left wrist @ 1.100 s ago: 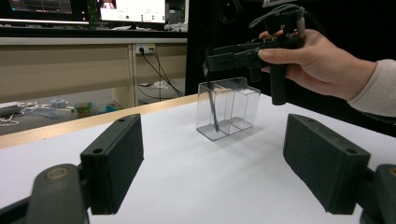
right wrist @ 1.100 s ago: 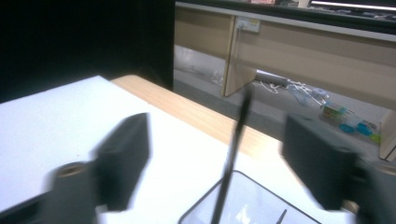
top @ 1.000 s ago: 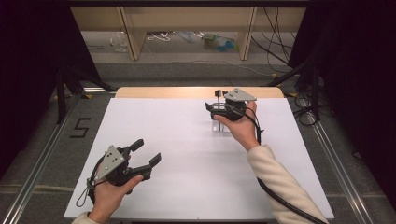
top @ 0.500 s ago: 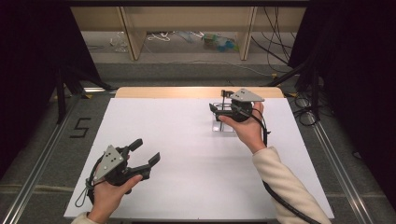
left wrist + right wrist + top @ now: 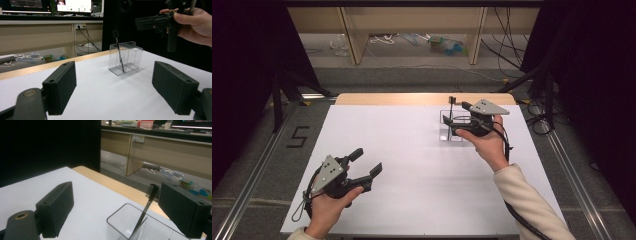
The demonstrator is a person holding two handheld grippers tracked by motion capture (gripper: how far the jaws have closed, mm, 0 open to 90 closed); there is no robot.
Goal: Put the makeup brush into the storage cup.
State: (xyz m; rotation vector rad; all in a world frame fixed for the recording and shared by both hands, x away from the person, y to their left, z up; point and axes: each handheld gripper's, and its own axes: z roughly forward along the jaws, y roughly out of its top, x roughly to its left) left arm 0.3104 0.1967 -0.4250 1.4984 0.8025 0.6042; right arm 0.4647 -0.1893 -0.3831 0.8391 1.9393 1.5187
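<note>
My right gripper (image 5: 458, 118) hangs wide open, empty, right over the clear holder (image 5: 125, 58) where the pen (image 5: 146, 208) leans near-upright, tip just inside its right jaw; left gripper (image 5: 362, 165), open and empty, is well apart.

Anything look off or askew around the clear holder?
Nothing stands out. The clear holder stands upright on the white table, and the black pen leans inside one compartment, as it would. The right gripper hovers open above it; the left gripper is open, well away.
</note>
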